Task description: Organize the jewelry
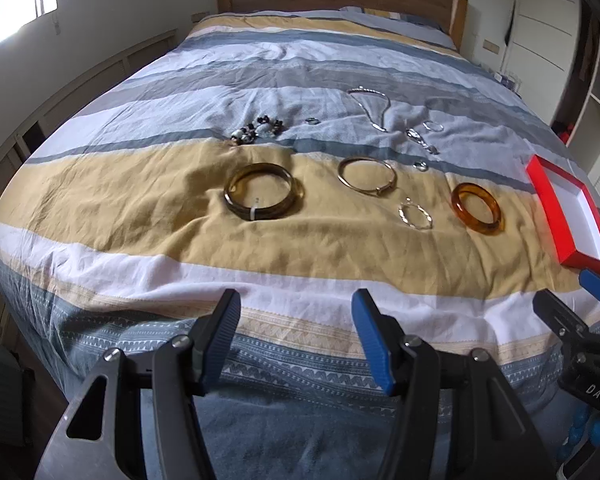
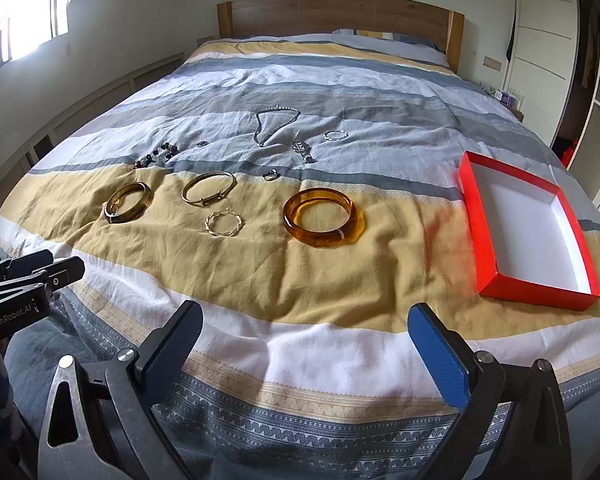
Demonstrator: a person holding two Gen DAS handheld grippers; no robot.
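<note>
On the bed's (image 2: 260, 280) yellow stripe: amber bangle (image 2: 320, 218), translucent, glossy; darker olive bangle (image 2: 128, 202); thin gold bangle (image 2: 209, 187); twisted hoop (image 2: 225, 223). Beside them, empty red box (image 2: 528, 236). Left gripper (image 1: 296, 332), right gripper (image 2: 306, 340): both released, hovering.

Red box (image 1: 556, 204) partly cropped.

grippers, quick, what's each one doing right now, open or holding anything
Left gripper: jaws open, holding nothing, hovering over the near edge of the bed.
Right gripper: jaws open, holding nothing.
</note>
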